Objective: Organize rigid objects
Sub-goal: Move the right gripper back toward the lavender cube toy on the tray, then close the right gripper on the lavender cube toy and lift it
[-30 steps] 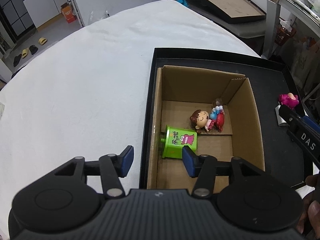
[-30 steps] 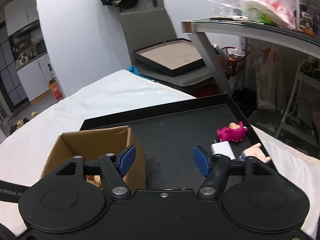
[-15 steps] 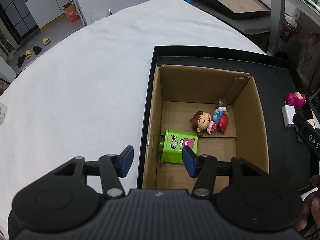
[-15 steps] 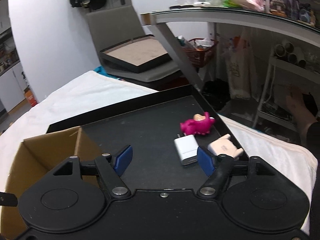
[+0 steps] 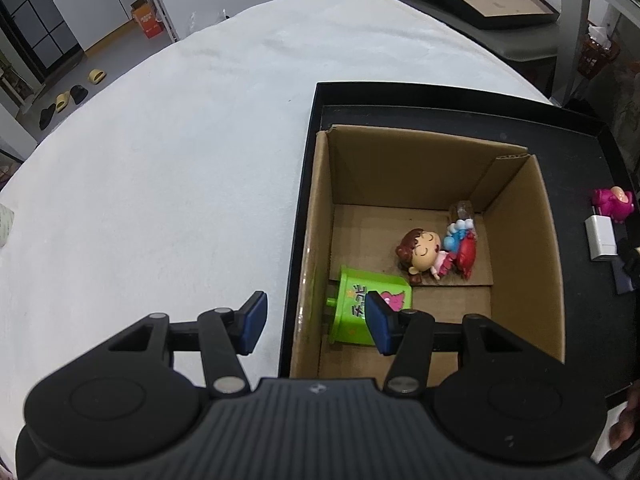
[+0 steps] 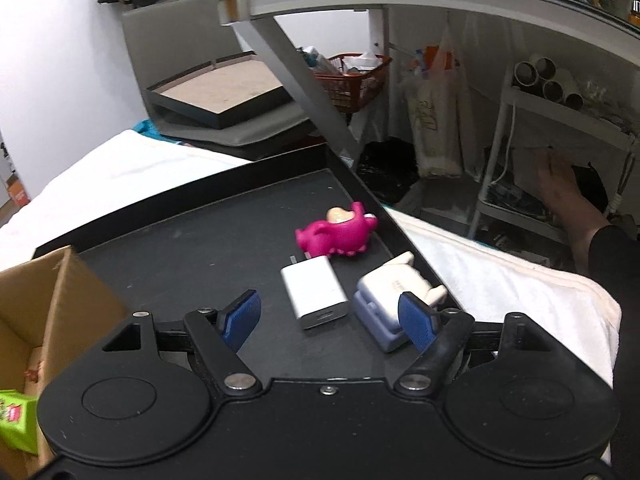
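Korean lettering on green box (image 5: 362, 312), unreadable.

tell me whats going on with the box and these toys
A person with a gripper in each hand is sorting toys into a brown cardboard box on a black tray. A green toy block and a brown-haired doll figurine lie inside. The right gripper, fingers just widened and empty, faces a white rectangular charger beside a pink toy figure.

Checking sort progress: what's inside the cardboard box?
Inside the cardboard box: a green toy box on its side, a doll, and small red and blue toys beside her. The left gripper covers the near floor, so anything there is hidden.
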A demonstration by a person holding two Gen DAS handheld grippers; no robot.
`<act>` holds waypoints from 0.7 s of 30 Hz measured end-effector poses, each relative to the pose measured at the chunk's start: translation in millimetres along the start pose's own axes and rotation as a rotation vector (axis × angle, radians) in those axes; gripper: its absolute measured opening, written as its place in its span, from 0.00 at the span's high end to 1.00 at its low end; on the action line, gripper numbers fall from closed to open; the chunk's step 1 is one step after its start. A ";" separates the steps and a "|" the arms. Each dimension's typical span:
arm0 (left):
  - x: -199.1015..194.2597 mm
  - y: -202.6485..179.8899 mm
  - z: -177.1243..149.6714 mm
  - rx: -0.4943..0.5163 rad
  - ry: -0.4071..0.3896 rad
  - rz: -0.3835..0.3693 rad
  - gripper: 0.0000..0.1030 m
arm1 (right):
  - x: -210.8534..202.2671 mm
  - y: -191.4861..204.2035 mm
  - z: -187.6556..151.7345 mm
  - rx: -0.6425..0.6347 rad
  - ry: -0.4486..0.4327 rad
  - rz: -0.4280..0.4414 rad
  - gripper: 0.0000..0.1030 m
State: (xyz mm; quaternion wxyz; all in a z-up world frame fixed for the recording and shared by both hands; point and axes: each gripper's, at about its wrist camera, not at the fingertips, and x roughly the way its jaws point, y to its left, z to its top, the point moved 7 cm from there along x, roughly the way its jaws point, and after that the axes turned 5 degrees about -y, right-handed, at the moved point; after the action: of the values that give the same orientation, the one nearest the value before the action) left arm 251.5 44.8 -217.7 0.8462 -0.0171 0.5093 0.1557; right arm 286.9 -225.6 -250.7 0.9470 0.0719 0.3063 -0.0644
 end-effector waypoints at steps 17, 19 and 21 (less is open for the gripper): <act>15.1 -1.3 -1.6 0.010 0.028 0.021 0.49 | 29.3 -14.4 -1.1 -0.150 0.072 -0.026 0.34; 13.6 -4.4 -3.0 0.018 0.025 0.014 0.49 | 32.6 -15.7 -7.2 -0.137 0.116 -0.017 0.40; 11.3 -6.1 -3.6 0.022 0.022 0.010 0.49 | 36.5 -18.1 -13.4 -0.105 0.159 -0.004 0.55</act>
State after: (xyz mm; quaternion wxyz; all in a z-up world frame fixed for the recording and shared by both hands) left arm 255.0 41.2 -230.0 0.8398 -0.0067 0.5205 0.1543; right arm 305.5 -243.9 -284.7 0.9220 0.0263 0.3838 -0.0441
